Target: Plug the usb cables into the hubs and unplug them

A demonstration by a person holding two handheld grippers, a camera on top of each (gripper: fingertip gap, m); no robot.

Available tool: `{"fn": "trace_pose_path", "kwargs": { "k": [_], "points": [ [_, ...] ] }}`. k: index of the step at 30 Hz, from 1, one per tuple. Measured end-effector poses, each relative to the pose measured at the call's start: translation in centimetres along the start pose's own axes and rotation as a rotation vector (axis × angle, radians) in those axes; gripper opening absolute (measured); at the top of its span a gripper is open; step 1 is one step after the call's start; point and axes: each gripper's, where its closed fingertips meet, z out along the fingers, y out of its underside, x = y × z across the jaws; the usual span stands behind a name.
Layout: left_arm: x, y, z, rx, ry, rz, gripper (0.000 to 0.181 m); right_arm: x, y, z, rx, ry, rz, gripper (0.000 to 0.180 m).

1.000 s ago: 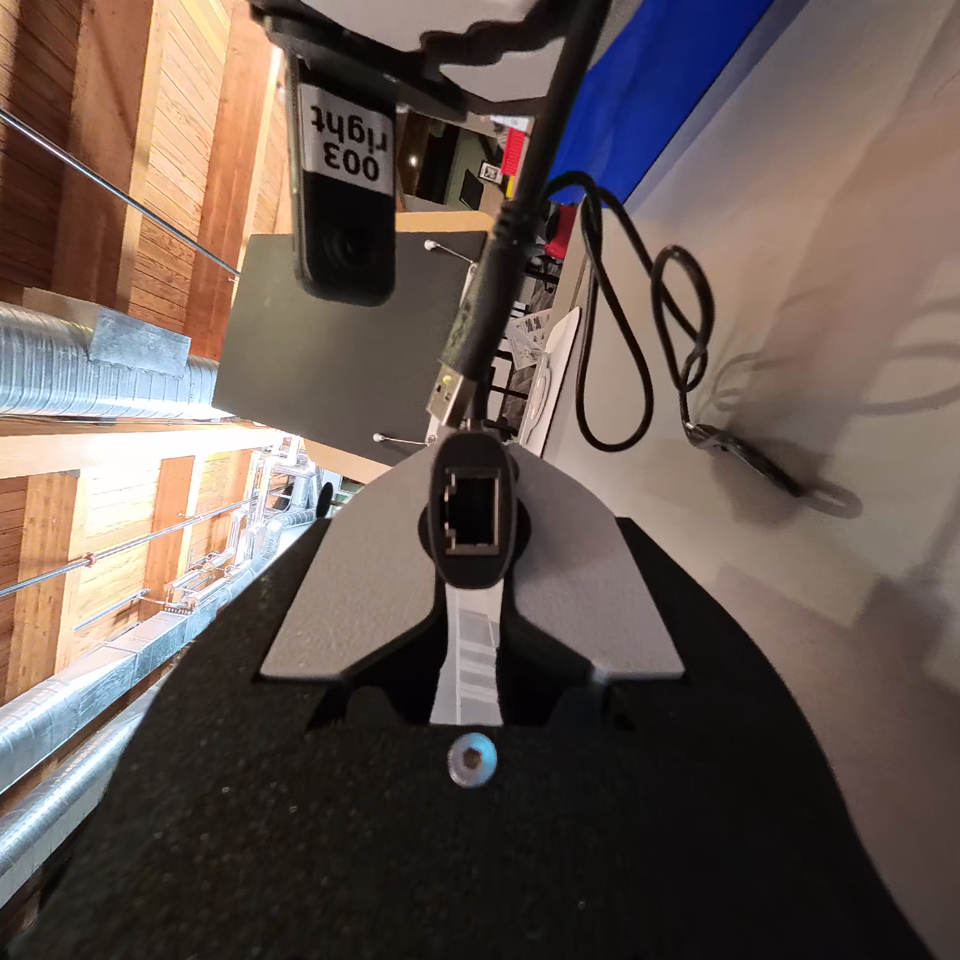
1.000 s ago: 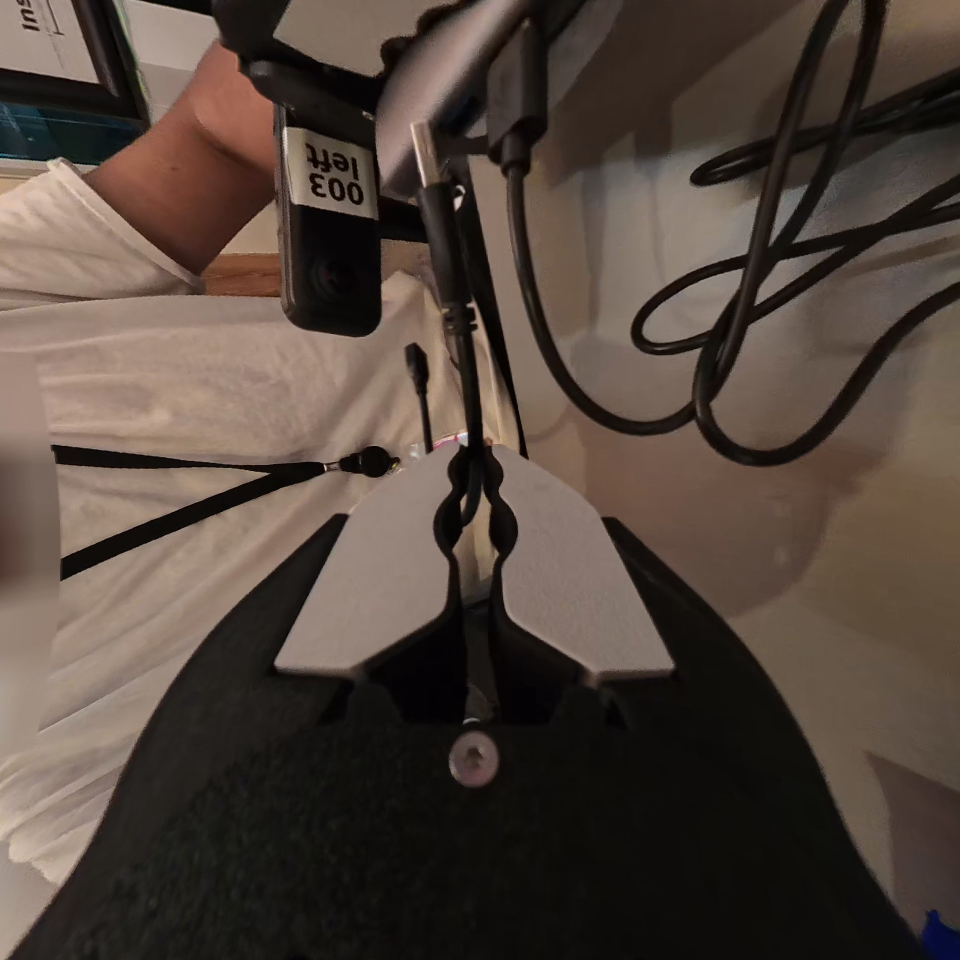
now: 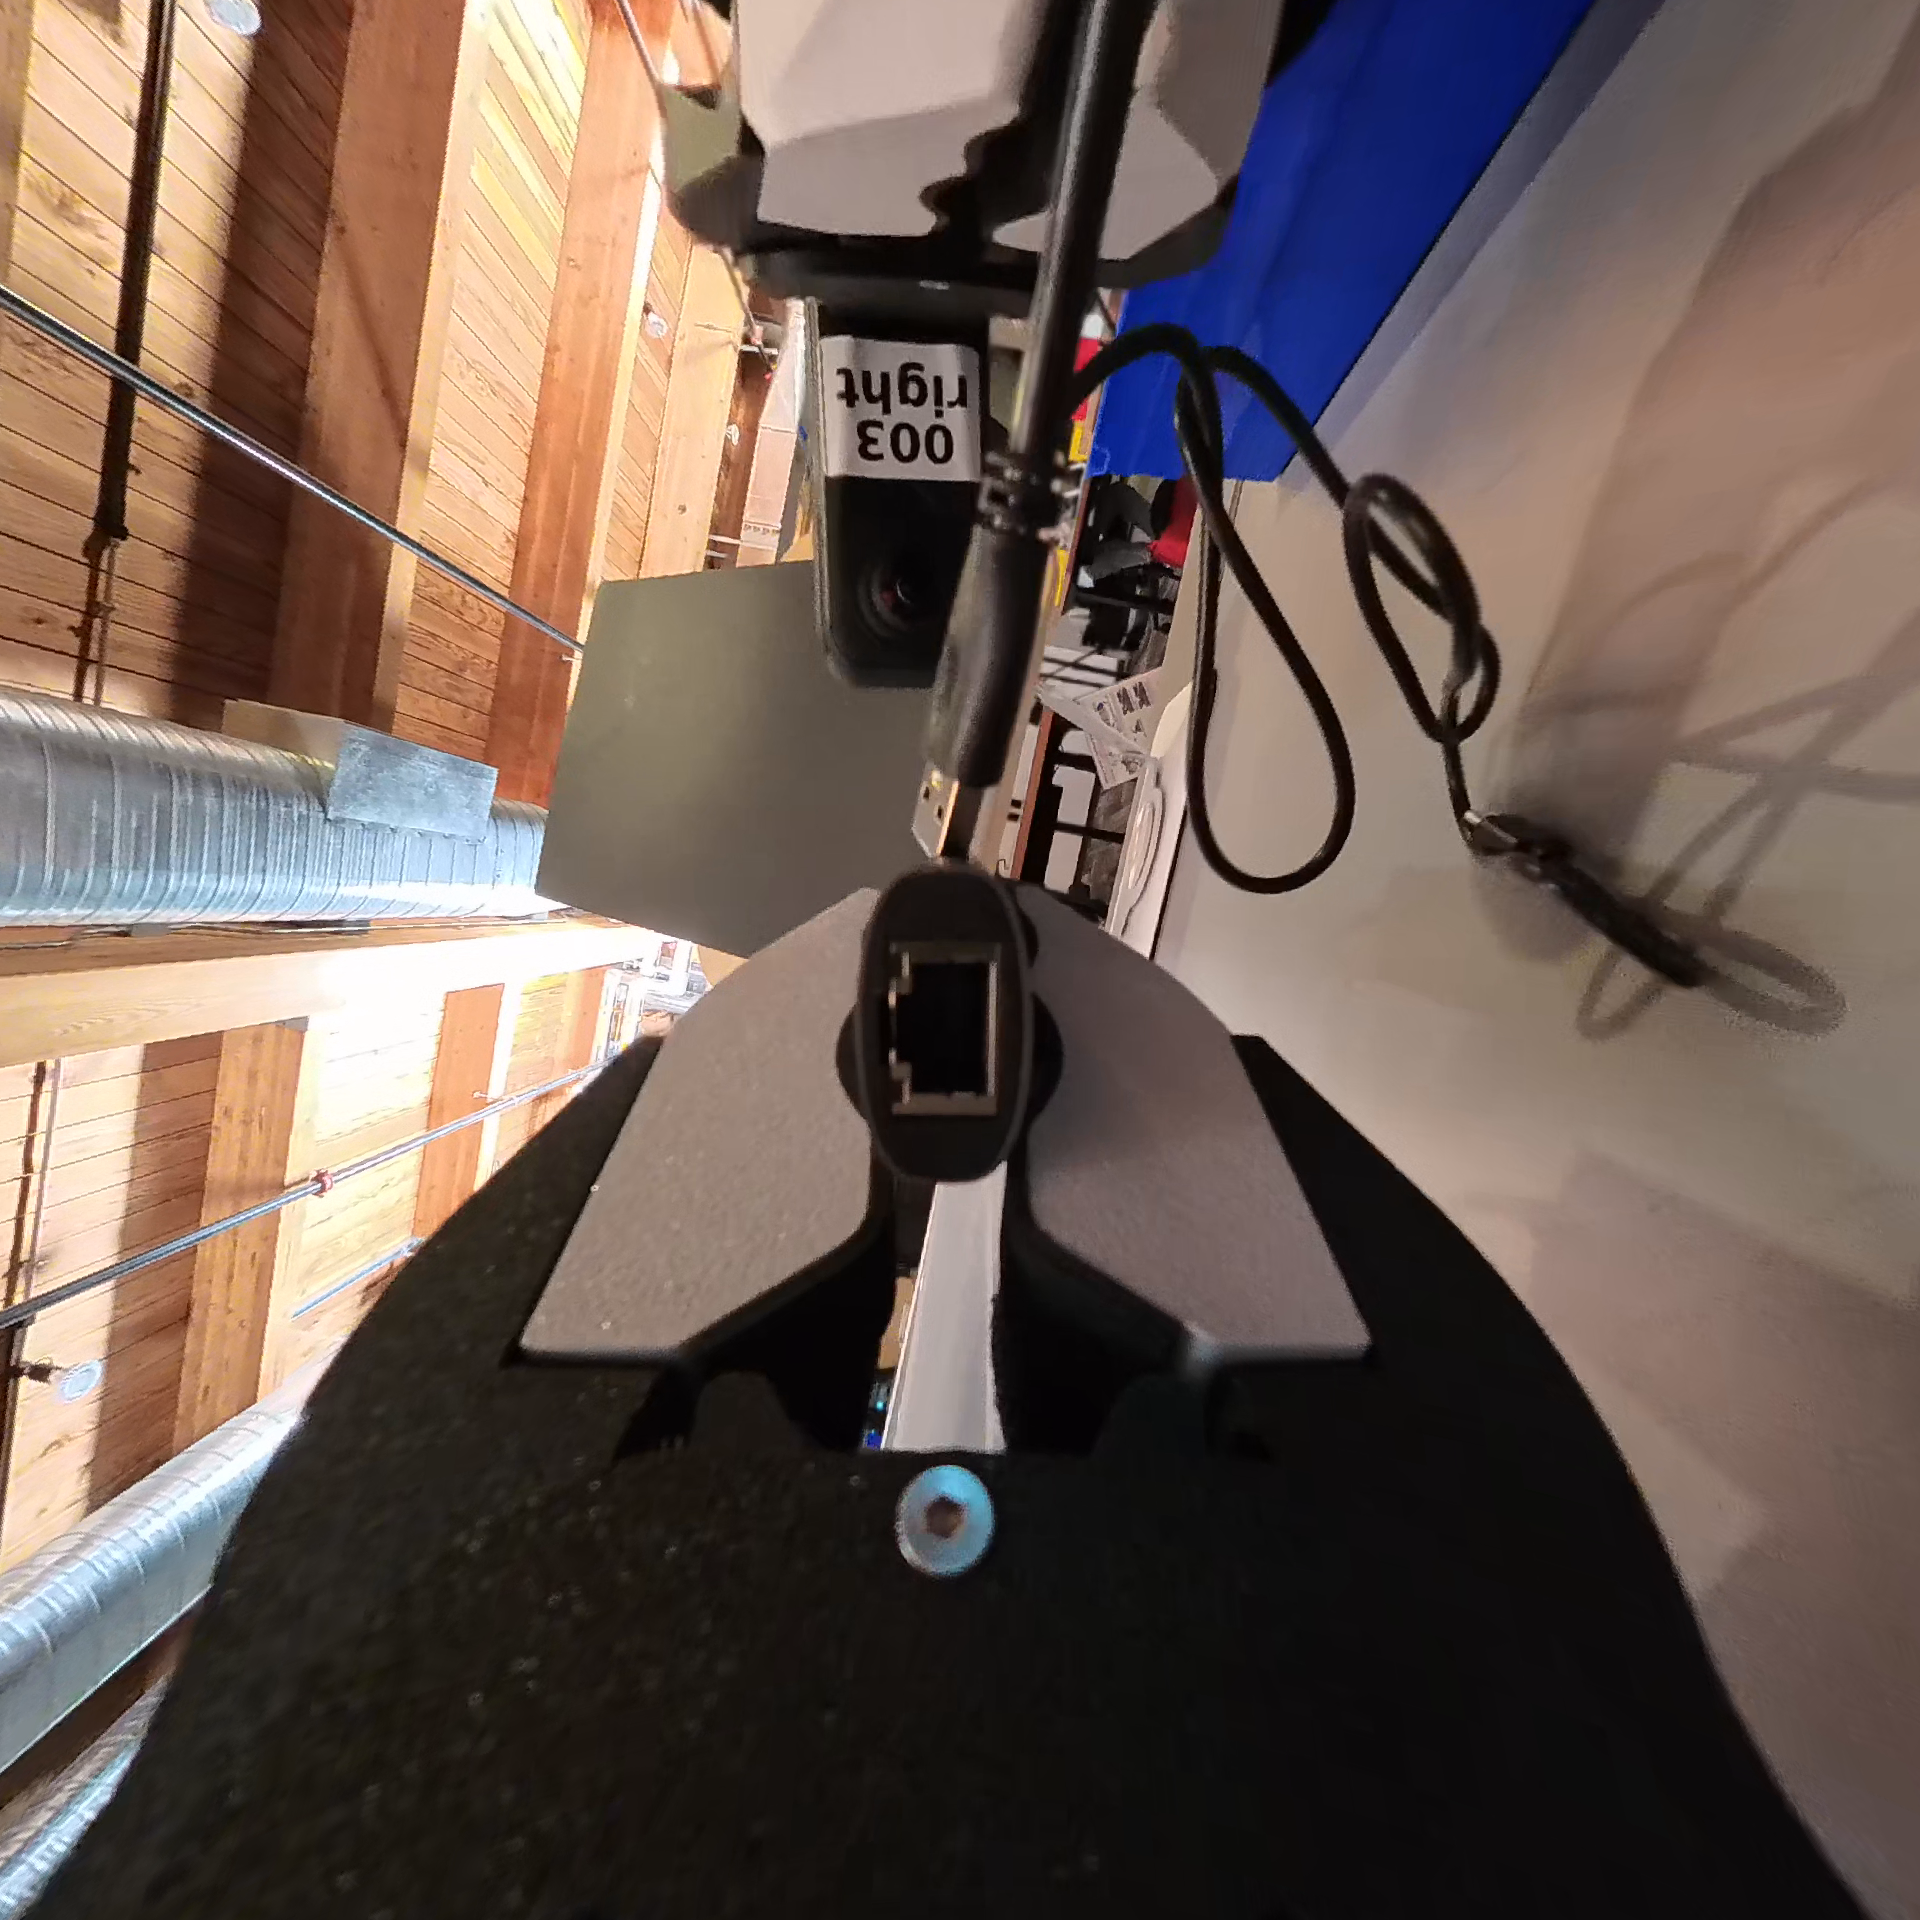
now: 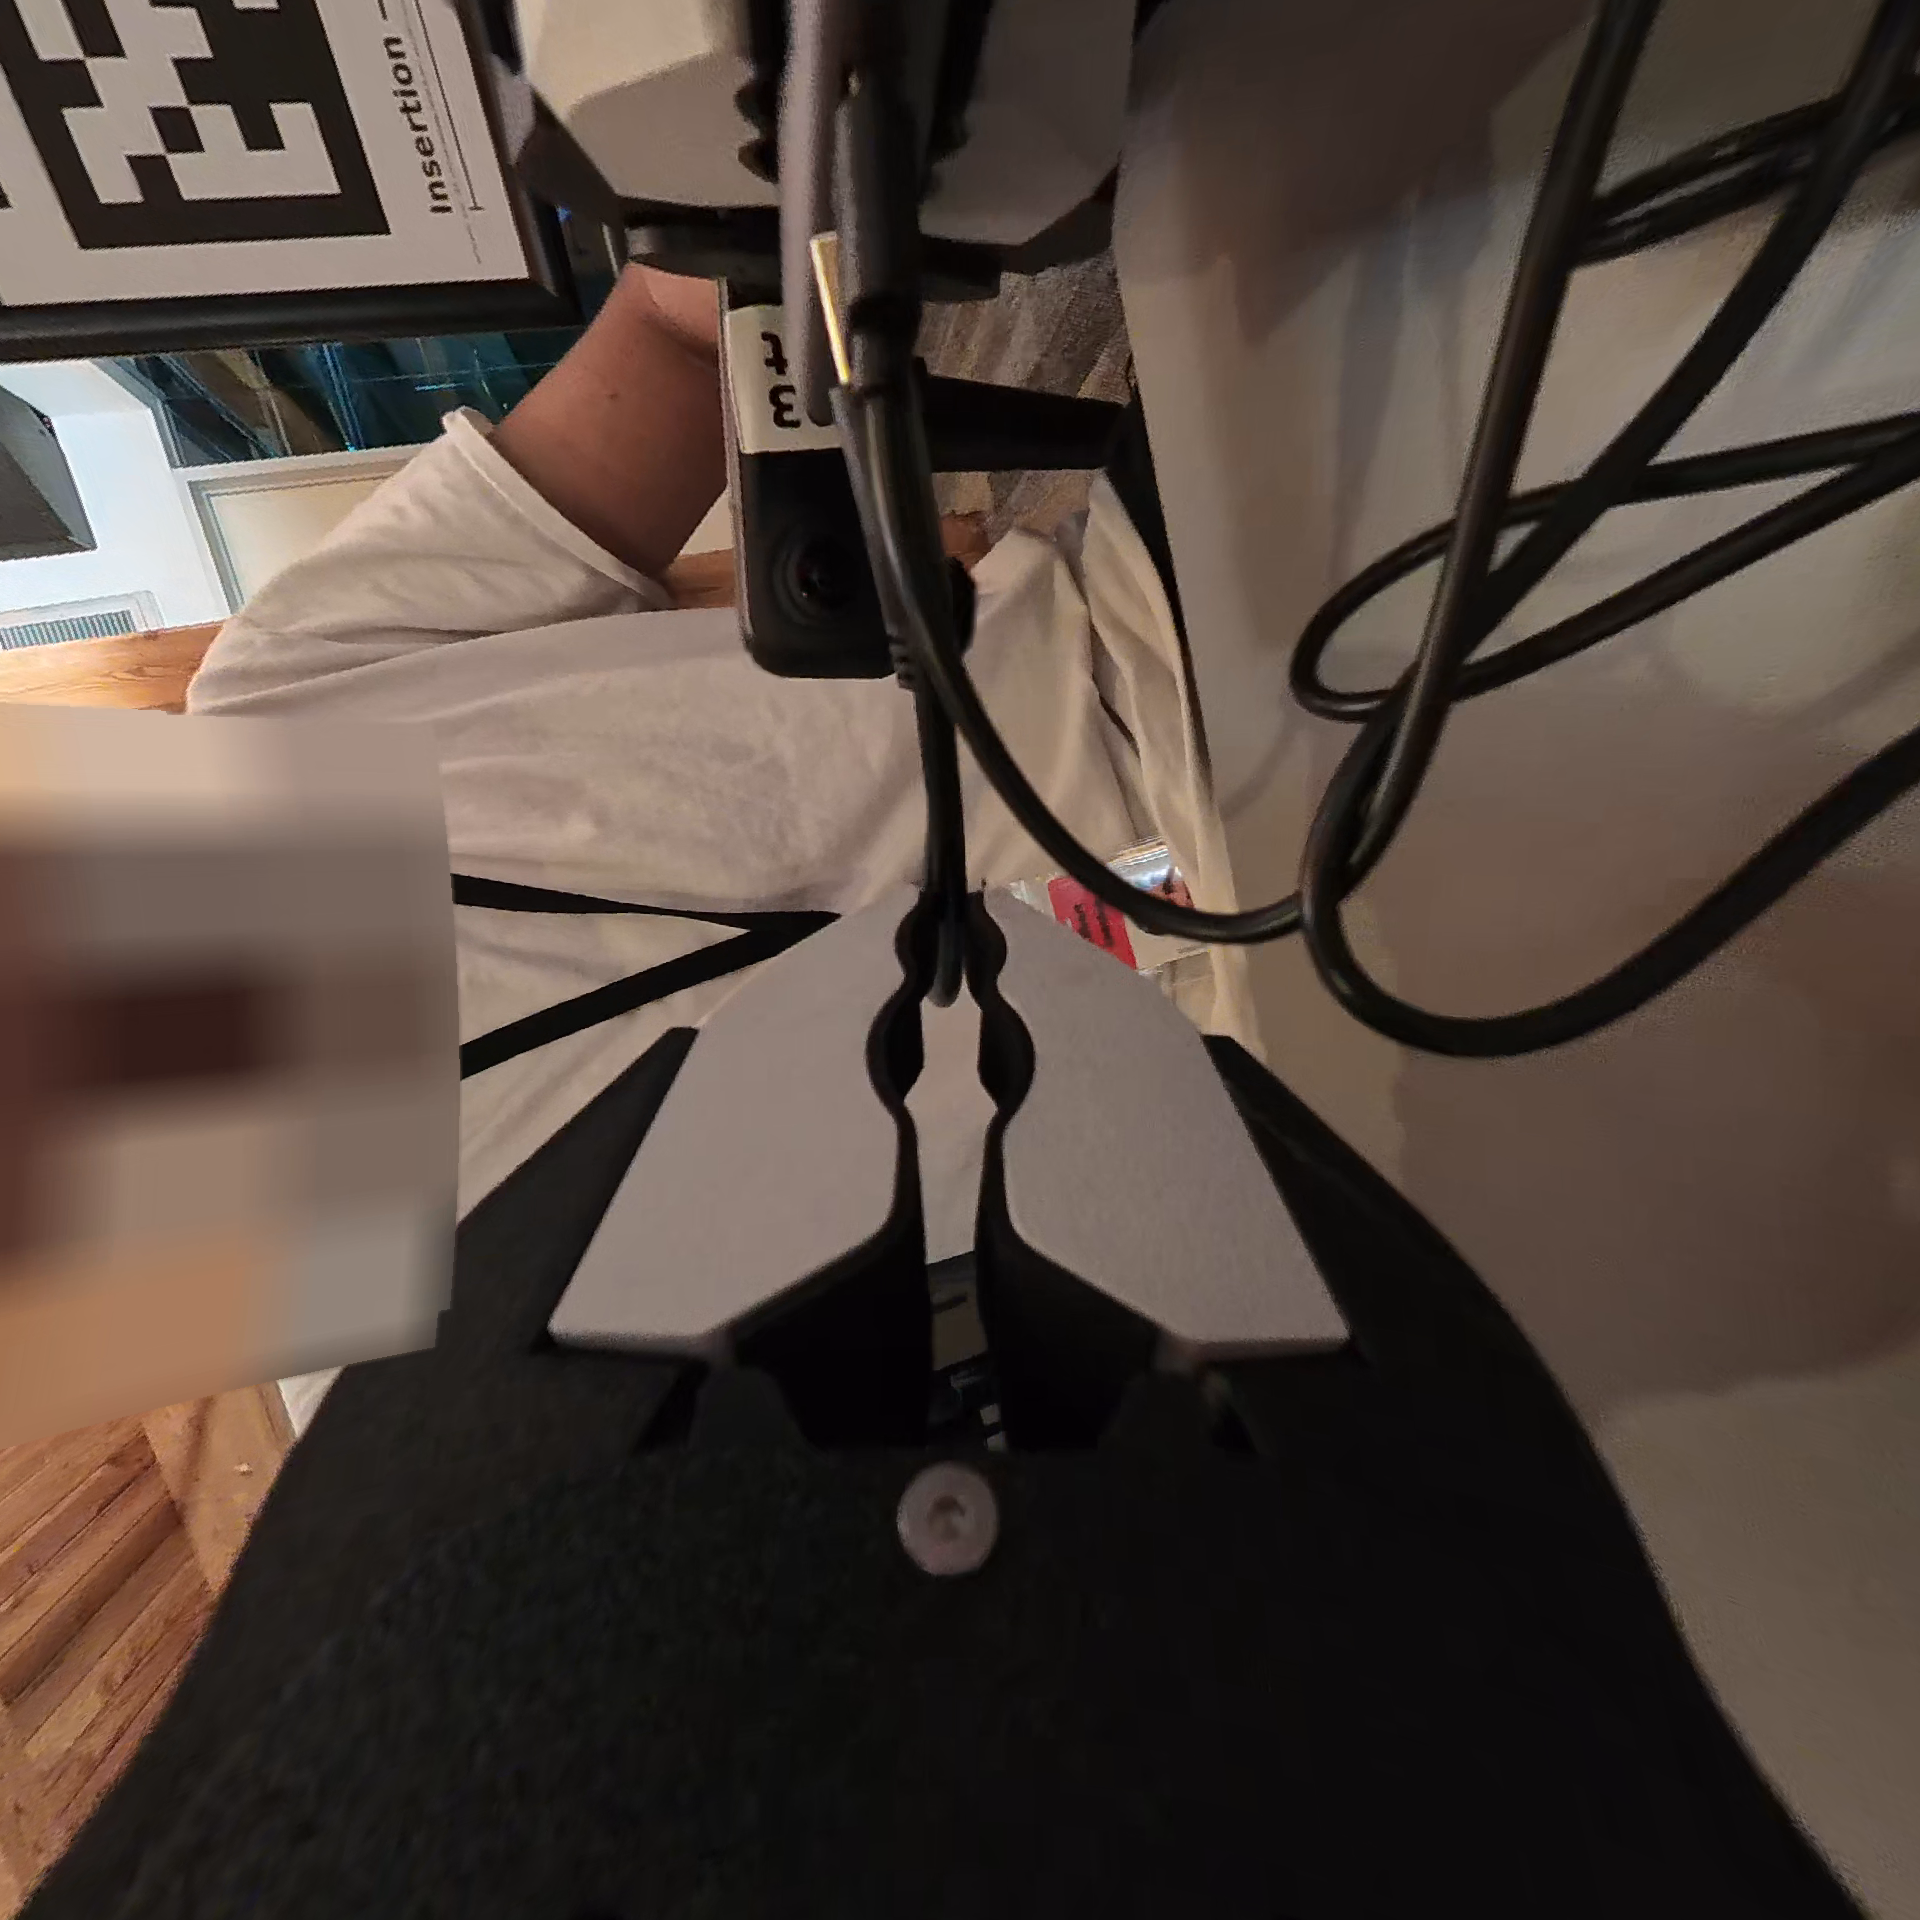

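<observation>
Tongs: your left pair clenches the hub, your right pinches the cable behind its plug; insertion step, plug just off the hub, needing alignment and a straight push.

left cam: rides my left gripper, rolled sideways, looks close along its fingers at my right gripper | right cam: rides my right gripper, faces back at my left gripper and my shirt, close | shared: the two grippers facing each other, black cable between, white table
</observation>
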Motion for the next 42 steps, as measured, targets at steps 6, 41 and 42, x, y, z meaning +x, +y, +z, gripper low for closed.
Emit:
{"fn": "trace_pose_path", "kwargs": {
  "k": [6, 41, 42],
  "points": [
    [1.0, 0.2, 0.3, -0.020, 0.040, 0.008, 0.016, 4.0, 1.4, -1.1, -0.088, 0.249, -0.019, 0.004],
    [1.0, 6.1, 0.4, -0.234, 0.075, -0.125, 0.017, 12.0, -8.2, -7.1, -0.104, 1.773, -1.310, 0.016],
    [1.1, 6.1, 0.4, -0.233, 0.076, -0.124, 0.017, 12.0, -8.1, -7.0, -0.093, 1.764, -1.292, 0.016]
  ]
}}
